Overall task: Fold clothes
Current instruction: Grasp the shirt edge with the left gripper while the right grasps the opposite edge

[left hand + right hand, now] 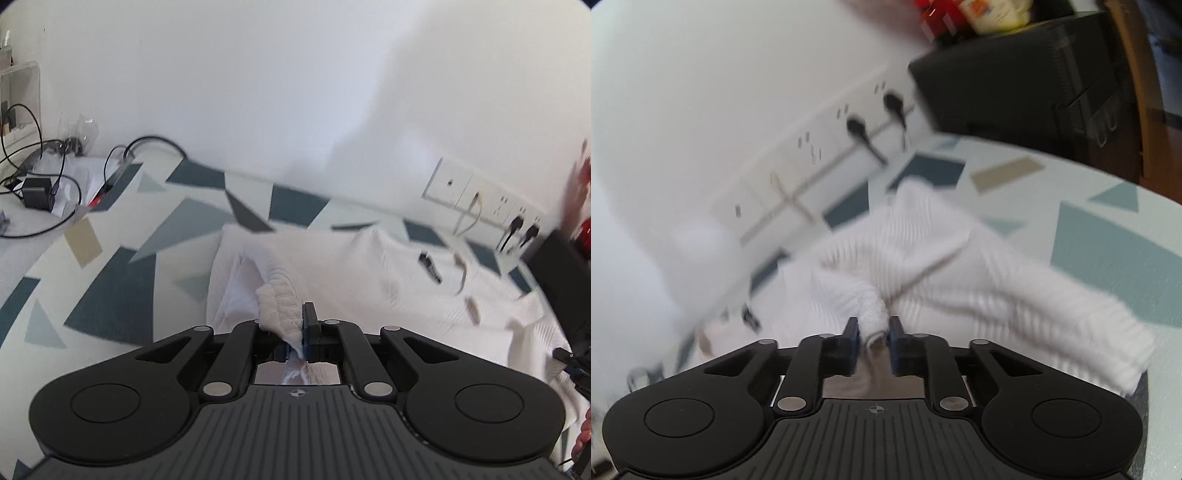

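A white ribbed knit garment (369,273) lies spread on a table with a blue, grey and cream geometric cover (110,280). My left gripper (295,325) is shut on a bunched edge of the garment, which rises over its fingers. In the right wrist view the same white garment (942,251) is rumpled, a sleeve trailing to the right. My right gripper (873,332) holds a fold of it between its blue-padded fingers, the jaws a little apart around the cloth. This view is motion-blurred.
A white wall with a socket strip and black plugs (517,225) runs behind the table. Cables and a black adapter (37,195) lie at the far left. A black box (1034,74) stands at the table's far right, red items above it.
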Demonstrator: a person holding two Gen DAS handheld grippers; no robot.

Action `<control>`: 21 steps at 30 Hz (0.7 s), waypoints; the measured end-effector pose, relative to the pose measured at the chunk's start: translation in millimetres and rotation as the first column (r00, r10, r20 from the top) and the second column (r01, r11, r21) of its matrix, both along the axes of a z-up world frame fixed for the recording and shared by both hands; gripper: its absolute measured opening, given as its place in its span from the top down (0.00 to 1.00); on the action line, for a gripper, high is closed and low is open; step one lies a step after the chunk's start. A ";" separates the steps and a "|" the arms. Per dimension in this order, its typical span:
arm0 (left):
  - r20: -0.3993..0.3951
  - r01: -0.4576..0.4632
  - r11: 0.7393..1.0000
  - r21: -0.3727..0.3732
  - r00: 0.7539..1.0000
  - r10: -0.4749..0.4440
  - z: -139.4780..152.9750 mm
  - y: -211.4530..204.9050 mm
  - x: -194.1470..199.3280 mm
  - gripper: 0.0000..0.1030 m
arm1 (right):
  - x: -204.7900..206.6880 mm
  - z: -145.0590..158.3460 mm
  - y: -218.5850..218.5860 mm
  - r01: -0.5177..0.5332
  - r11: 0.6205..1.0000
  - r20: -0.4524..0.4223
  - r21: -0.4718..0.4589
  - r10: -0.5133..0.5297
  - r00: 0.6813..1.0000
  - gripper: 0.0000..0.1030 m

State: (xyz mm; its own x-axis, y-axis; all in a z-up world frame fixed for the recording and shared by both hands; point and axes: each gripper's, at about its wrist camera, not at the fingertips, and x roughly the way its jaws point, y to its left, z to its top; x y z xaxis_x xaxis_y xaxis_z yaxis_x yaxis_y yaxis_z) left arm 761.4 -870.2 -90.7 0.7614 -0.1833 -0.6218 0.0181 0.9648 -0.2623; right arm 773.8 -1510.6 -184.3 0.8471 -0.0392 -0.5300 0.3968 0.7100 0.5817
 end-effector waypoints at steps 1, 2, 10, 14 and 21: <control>0.003 0.000 1.000 -0.007 1.000 0.000 2.6 0.1 0.6 0.94 | -0.5 3.1 -4.2 0.010 1.000 0.011 0.014 -0.010 1.000 0.88; 0.001 0.000 1.000 -0.011 1.000 0.000 3.4 0.0 0.8 0.94 | -0.9 6.1 -8.1 0.018 1.000 0.022 0.026 -0.019 1.000 0.88; -0.022 -0.029 0.999 -0.028 0.999 0.028 -8.6 3.9 -11.2 0.94 | -11.6 18.9 -19.6 0.011 0.998 0.063 0.063 -0.015 0.998 0.89; -0.001 -0.073 0.994 -0.079 0.997 0.073 -2.5 10.5 -19.4 0.94 | -21.3 24.1 -22.5 0.029 0.995 0.089 0.092 -0.038 0.995 0.91; 0.150 -0.035 0.994 -0.101 0.987 0.050 40.8 3.0 3.9 0.94 | -8.2 73.7 -25.9 -0.008 0.996 0.238 0.088 -0.013 0.971 0.91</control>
